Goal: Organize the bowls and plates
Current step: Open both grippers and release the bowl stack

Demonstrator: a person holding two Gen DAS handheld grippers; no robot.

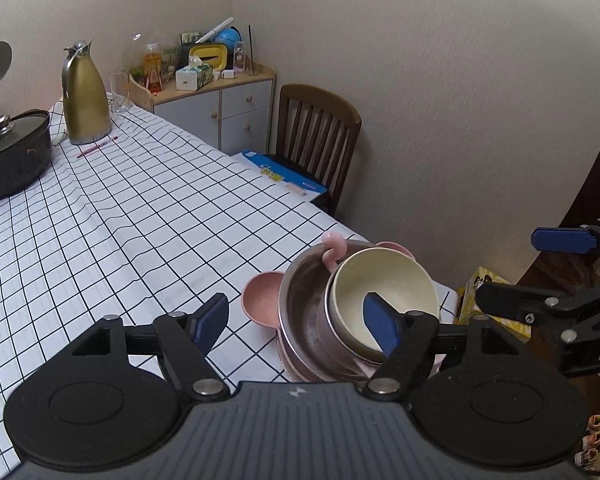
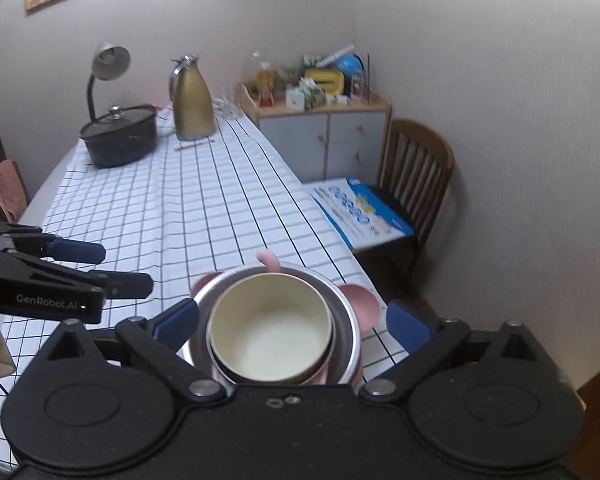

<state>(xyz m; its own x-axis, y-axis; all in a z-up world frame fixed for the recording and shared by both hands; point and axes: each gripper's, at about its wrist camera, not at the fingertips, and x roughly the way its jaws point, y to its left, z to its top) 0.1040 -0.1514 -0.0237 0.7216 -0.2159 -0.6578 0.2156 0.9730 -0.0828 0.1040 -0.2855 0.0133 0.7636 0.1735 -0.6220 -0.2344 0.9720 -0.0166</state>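
Two open claws above stacked cream bowl (image 2: 270, 330).

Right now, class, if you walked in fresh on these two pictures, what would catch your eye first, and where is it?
The nested stack: a cream bowl inside a steel bowl on a pink eared plate, at the near corner of the checked tablecloth. The left gripper and right gripper flank it, jaws open. Far off stands a gold jug.

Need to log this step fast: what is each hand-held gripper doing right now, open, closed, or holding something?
Left hand-held gripper: open, holding nothing.
Right hand-held gripper: open wide either side of the stacked bowls, not gripping them.
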